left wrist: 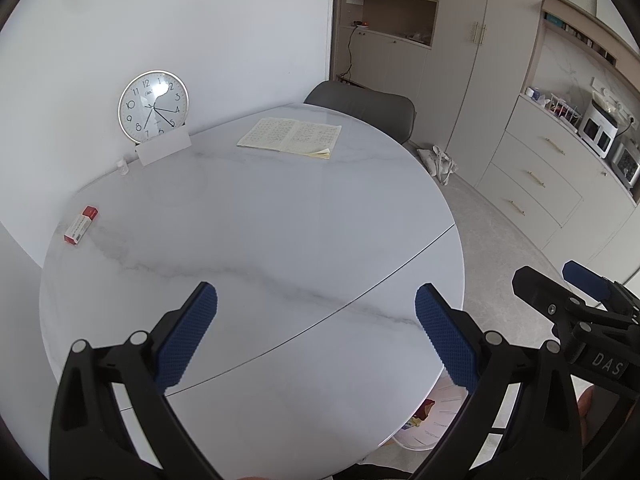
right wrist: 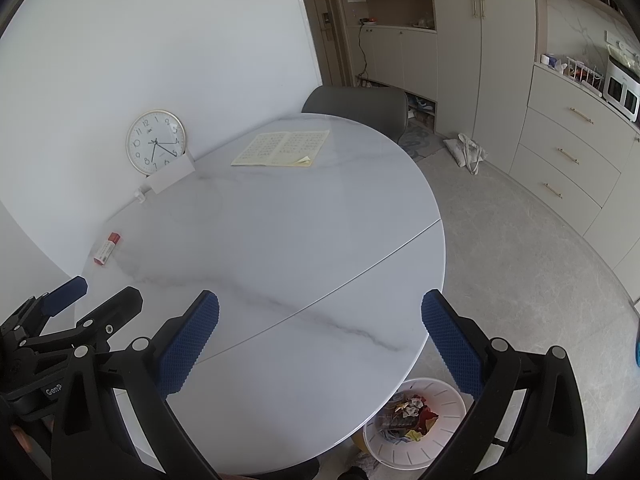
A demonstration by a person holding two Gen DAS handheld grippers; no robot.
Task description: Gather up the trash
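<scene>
Left hand-held gripper (left wrist: 316,334) hangs above the near edge of the round marble counter (left wrist: 256,240), its blue-padded fingers (left wrist: 188,338) spread wide with nothing between them; right hand-held gripper (right wrist: 320,340) is beside it at like height, likewise spread and empty, over the counter's near right rim; each shows at the edge of the other's view. Trash lies in a white slatted bin (right wrist: 416,424) on the floor, under the counter's near right edge: crumpled paper and red and yellow scraps (right wrist: 408,412) fill its bottom; in the left wrist view only part of the bin (left wrist: 436,420) shows past the rim. On the counter: a small red-and-white box (left wrist: 81,225) lying flat near the far left edge by the wall; an open notebook (left wrist: 290,136) at the far side, a yellow leaf curling at its lower right corner; a round wall clock (left wrist: 153,107) propped upright against the wall, a white card (left wrist: 164,149) leaning in front of it; a small clear bottle (left wrist: 123,168) just left of the card. A grey chair (left wrist: 360,108) stands behind the counter; a cloth bag (left wrist: 438,162) lies on the floor by the cabinets.
</scene>
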